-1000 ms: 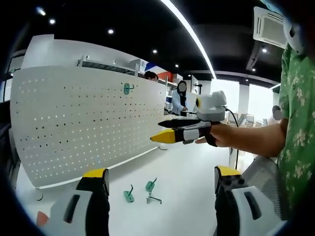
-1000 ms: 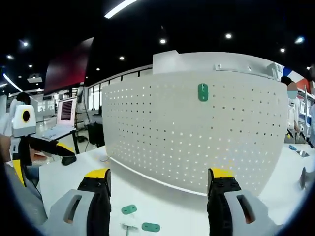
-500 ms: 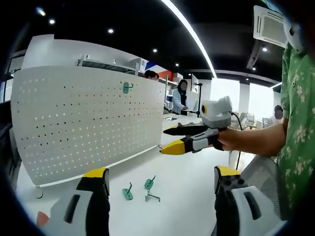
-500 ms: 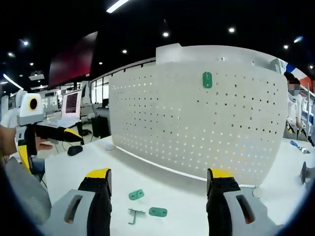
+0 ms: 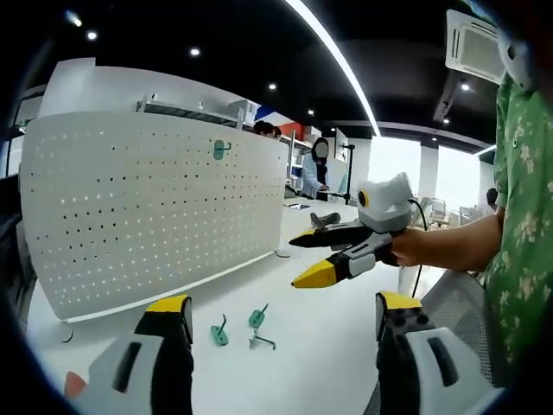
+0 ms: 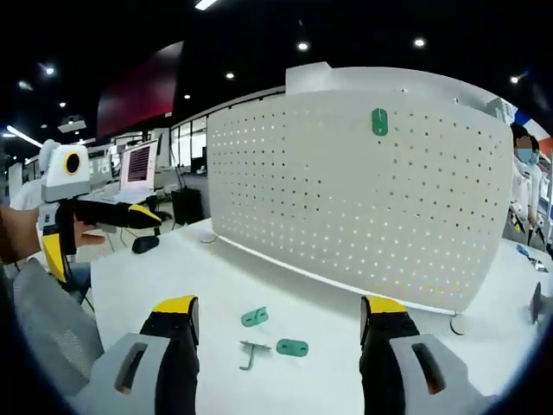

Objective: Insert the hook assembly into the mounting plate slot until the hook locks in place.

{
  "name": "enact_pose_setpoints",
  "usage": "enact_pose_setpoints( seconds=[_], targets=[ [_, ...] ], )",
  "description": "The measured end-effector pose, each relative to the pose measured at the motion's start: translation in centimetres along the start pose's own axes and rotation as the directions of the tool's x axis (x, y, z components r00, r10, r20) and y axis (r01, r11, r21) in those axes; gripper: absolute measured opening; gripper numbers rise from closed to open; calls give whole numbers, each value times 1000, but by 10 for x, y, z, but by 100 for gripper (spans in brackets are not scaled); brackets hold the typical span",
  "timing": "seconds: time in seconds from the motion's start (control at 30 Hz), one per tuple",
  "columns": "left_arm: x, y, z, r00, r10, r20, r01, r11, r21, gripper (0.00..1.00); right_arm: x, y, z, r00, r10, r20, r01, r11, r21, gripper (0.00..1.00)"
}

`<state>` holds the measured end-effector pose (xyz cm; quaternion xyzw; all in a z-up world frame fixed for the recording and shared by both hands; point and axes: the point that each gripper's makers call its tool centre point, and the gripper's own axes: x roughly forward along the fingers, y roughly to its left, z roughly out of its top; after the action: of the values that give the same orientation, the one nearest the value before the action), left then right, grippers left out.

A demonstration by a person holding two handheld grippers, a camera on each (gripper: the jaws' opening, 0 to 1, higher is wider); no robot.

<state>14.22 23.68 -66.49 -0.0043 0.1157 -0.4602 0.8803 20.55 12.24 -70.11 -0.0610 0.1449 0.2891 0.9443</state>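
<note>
A white perforated mounting plate (image 5: pixel 147 216) (image 6: pixel 346 199) stands upright on the white table. One green hook (image 5: pixel 221 150) (image 6: pixel 379 121) hangs high on it. Two green hook bases (image 5: pixel 219 333) (image 5: pixel 257 320) and a bent metal hook (image 5: pixel 263 340) lie loose on the table in front; in the right gripper view they are the green pieces (image 6: pixel 254 316) (image 6: pixel 292 347) and the metal hook (image 6: pixel 251 352). My left gripper (image 5: pixel 283 303) is open and holds nothing, behind the loose parts. My right gripper (image 6: pixel 278 304) is open too, above the parts; from the left gripper view it (image 5: pixel 296 262) points down-left.
A person in a green patterned shirt (image 5: pixel 523 225) holds the grippers at the right. Other people (image 5: pixel 320 169) stand beyond the plate. A dark mouse (image 6: pixel 145 244) and a monitor (image 6: pixel 138 169) sit at the table's far left. The plate rests on round feet (image 6: pixel 460 324).
The right gripper has dropped lower and tilted its jaws down toward the table. Its view has pulled back, so the loose hook parts sit higher between its jaws.
</note>
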Motion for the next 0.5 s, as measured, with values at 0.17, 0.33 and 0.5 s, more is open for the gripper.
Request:
enact_pose_setpoints(
  seconds=[0.17, 0.33, 0.5],
  targets=[
    [-1, 0, 0, 1000, 0, -1, 0, 1000, 2, 89, -1, 3, -6, 1000, 12, -22, -12, 1000, -3, 75],
    [-1, -2, -1, 1000, -3, -6, 3, 1000, 4, 89, 0, 6, -10, 999, 30, -41, -31, 999, -8, 72],
    [-1, -2, -2, 1000, -4, -8, 4, 1000, 2, 89, 1, 9, -13, 997, 50, -58, -52, 998, -27, 69]
  ],
)
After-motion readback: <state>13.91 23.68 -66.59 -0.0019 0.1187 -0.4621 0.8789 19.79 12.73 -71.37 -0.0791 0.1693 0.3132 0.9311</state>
